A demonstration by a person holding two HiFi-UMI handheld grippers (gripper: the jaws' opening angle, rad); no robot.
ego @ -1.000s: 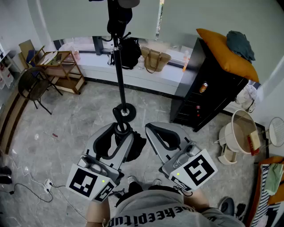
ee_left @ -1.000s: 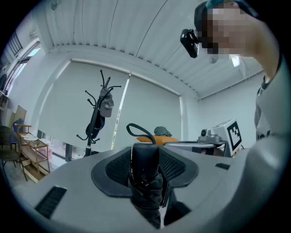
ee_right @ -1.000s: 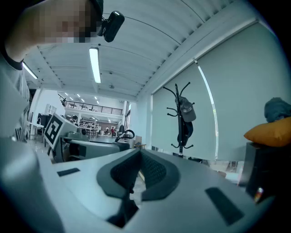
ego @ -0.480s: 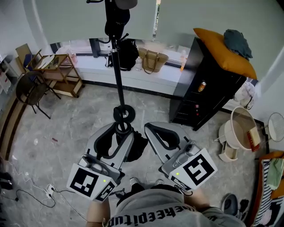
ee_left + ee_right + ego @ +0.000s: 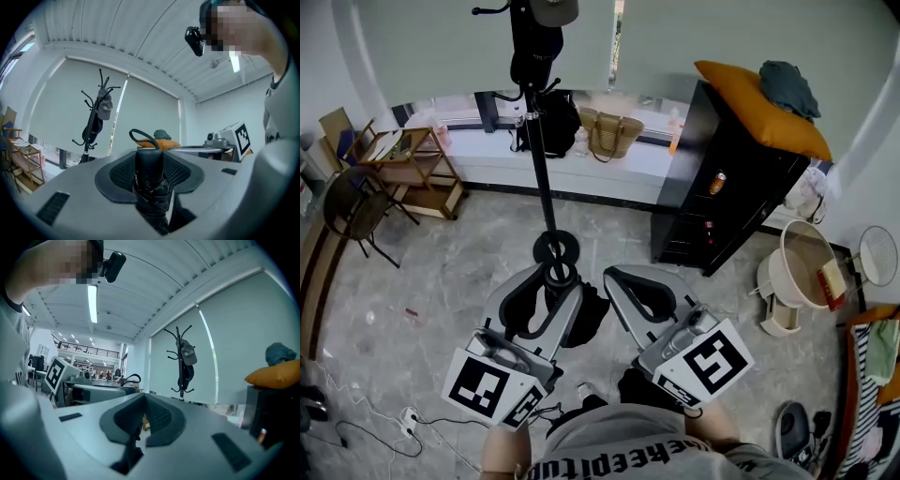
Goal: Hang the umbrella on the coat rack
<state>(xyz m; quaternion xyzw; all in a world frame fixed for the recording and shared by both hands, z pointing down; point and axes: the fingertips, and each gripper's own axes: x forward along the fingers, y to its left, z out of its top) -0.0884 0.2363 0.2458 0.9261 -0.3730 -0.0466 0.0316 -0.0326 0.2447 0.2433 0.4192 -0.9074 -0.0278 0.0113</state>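
Note:
The black coat rack [image 5: 539,169] stands on the grey floor just ahead, with a cap [image 5: 553,9] and a dark bag [image 5: 534,56] hanging at its top. The left gripper view shows the rack [image 5: 97,117] at the left, and the right gripper view shows it [image 5: 183,362] ahead. My left gripper [image 5: 549,274] is shut on the folded black umbrella [image 5: 150,171]. Its jaws have just been closing a little on the handle, and the strap loop [image 5: 143,136] stands above them. The umbrella's body [image 5: 589,314] hangs below the jaws. My right gripper [image 5: 617,277] is shut with nothing in it and is level beside the left.
A black cabinet [image 5: 731,187] with an orange cushion [image 5: 759,103] stands at the right. Bags sit on the window ledge [image 5: 487,155] behind the rack. At the left are a wooden cart [image 5: 412,159] and a folding chair [image 5: 352,211]. A white basket [image 5: 802,277] is at the far right.
The rack and the furniture sit slightly further left in the head view. Both grippers keep their places, and the umbrella stays in the left one.

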